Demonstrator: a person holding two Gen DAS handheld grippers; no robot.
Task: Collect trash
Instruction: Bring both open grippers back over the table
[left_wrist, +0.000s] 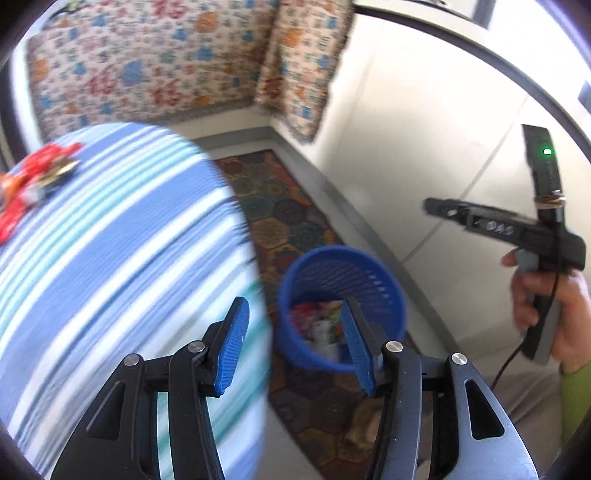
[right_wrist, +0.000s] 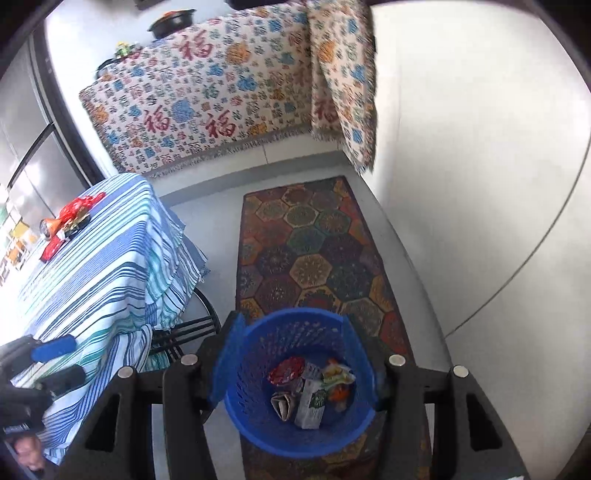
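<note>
A patterned rug (right_wrist: 317, 258) lay under the blue bin (right_wrist: 295, 391), which already held several wrappers (right_wrist: 310, 384); both the left gripper (left_wrist: 295, 343) and right gripper (right_wrist: 295, 369) gaped empty (more trash (right_wrist: 70, 221) waited on the striped table (right_wrist: 110, 266))

A basket (right_wrist: 295, 387) stands on the near end of a rug (right_wrist: 314, 251), and some pieces of trash (right_wrist: 310, 387) lie in it. To the left of the rug is a table (right_wrist: 92, 277) with more wrappers (right_wrist: 70, 218) on its far part. Behind both, a cloth (right_wrist: 207, 92) hangs on the wall. The right gripper (right_wrist: 295, 373) is above the basket, the left gripper (right_wrist: 55, 363) over the table's near corner.
</note>
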